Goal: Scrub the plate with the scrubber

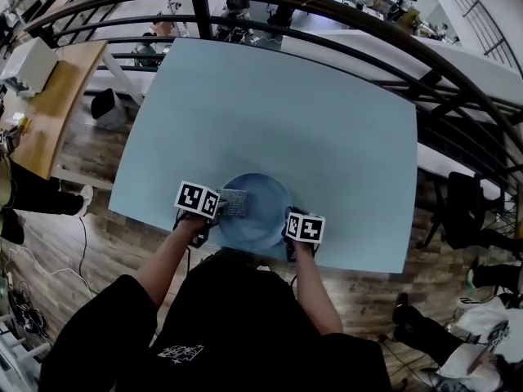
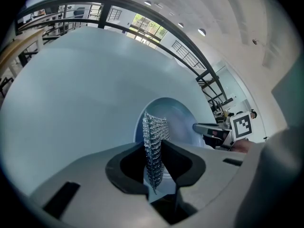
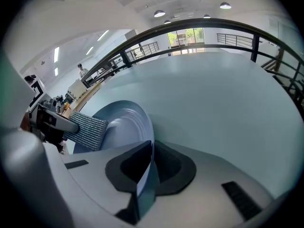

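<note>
A pale blue plate [image 1: 255,211] sits near the front edge of the light blue table [image 1: 270,121], between both grippers. My left gripper [image 1: 214,208] is shut on a grey mesh scrubber [image 1: 233,202], which hangs over the plate's left side. From the left gripper view, the scrubber [image 2: 155,144] stands on edge between the jaws, with the plate [image 2: 178,120] beyond. My right gripper [image 1: 289,229] is shut on the plate's right rim. In the right gripper view the plate [image 3: 124,122] rim runs between the jaws and the scrubber [image 3: 88,129] lies on its left side.
A dark curved railing [image 1: 343,23] runs round the table's far side. A wooden bench [image 1: 49,104] stands to the left. Wooden floor [image 1: 122,243] lies below the table's front edge, with cables on it. People and office furniture are beyond the railing.
</note>
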Motion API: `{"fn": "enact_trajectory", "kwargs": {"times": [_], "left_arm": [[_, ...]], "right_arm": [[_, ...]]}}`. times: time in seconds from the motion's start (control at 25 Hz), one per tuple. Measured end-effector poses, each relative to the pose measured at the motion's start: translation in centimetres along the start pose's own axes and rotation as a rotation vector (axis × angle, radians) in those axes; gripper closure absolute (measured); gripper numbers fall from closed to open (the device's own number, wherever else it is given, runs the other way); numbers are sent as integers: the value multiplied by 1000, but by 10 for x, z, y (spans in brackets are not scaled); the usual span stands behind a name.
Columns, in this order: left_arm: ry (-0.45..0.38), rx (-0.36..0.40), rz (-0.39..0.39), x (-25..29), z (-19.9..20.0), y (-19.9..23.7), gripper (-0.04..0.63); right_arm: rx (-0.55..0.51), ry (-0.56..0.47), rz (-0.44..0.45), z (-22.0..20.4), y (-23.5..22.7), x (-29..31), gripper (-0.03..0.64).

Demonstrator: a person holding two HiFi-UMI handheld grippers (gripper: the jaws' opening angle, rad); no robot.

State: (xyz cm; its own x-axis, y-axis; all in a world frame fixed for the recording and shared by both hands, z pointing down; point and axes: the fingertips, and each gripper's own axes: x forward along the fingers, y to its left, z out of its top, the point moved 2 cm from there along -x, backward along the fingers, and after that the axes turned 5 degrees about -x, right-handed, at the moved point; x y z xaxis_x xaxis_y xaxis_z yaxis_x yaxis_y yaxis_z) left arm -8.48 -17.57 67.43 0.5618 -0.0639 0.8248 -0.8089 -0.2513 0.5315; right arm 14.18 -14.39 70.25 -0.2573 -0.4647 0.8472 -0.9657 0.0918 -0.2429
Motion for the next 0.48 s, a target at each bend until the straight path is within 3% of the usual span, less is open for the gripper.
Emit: {"fn": "enact_trajectory", "kwargs": {"times": [0.48], "left_arm": [[45, 12, -2, -9, -30, 1, 497]], "right_arm": [[-16, 16, 19, -1, 3, 1, 597]]}}
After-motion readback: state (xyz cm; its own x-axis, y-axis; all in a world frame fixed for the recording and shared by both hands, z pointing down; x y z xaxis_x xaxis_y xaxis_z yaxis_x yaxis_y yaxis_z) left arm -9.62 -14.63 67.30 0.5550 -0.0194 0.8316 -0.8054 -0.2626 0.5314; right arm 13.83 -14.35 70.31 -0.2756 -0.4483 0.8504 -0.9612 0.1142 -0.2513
